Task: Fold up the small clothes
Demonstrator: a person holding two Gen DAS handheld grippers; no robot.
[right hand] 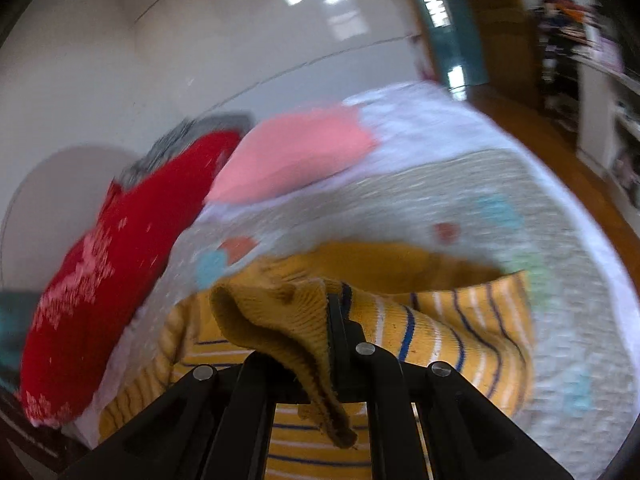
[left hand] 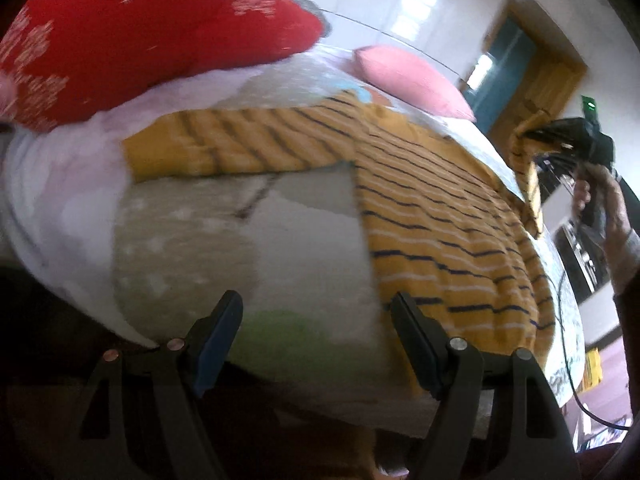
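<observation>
- Left wrist view: my left gripper (left hand: 316,320) hangs wide open with nothing between the fingers, over the near edge of the bed (left hand: 312,248).
- Yellow striped sweater (left hand: 432,216) lies spread on the bed, one sleeve stretched left toward the red pillow (left hand: 132,36); pink pillow (left hand: 412,80) behind.
- Far right, my right gripper (left hand: 536,134) lifts a sweater edge off the bed.
- Right wrist view: my right gripper (right hand: 326,320) is clamped on a ribbed yellow hem — the fold drapes over the fingers, the rest of the sweater (right hand: 460,340) below.
</observation>
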